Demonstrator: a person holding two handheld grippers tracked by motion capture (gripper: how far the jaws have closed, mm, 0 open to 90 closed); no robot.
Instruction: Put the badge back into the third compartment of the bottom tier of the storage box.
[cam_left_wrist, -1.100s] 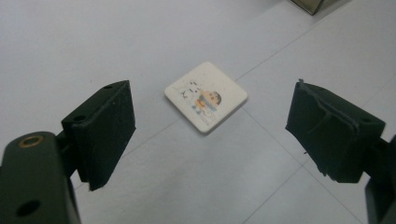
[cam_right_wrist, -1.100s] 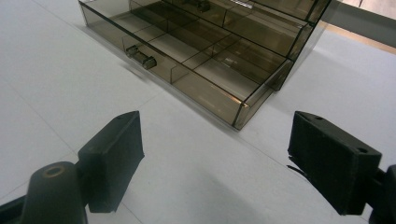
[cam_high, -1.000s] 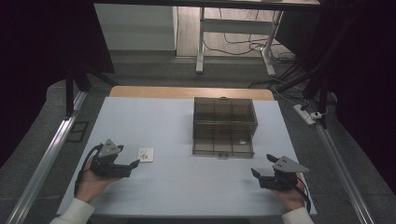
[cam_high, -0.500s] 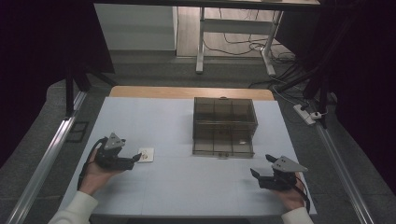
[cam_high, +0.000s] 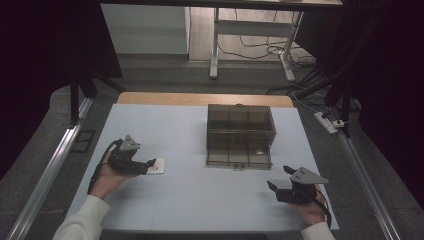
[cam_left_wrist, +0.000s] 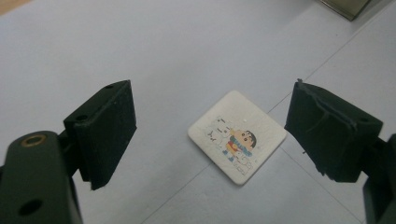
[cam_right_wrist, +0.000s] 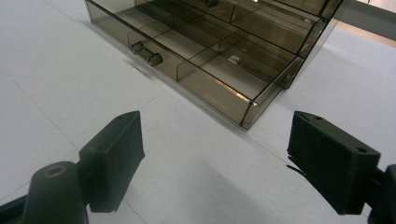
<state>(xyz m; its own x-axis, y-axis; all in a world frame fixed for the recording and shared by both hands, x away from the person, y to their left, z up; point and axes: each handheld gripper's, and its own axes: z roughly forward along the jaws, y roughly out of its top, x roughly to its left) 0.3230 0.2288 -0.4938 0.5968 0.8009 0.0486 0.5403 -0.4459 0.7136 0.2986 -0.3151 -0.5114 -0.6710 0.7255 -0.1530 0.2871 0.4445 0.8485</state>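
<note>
A small white square card with a cartoon picture lies flat on the pale table at the left. My left gripper hovers just short of it, open, its jaws spread wide to either side of the card. A smoky see-through drawer box stands mid-table, its lower drawer pulled out, with a small handle on the front. My right gripper is open near the front right, pointing towards the box's front corner, nothing between its jaws.
A wooden strip runs along the table's far edge. Metal rails flank both sides. A power strip lies on the floor at the right, and a desk frame with cables stands behind.
My left gripper has moved forward and right, up to the card. The right gripper has barely shifted.
</note>
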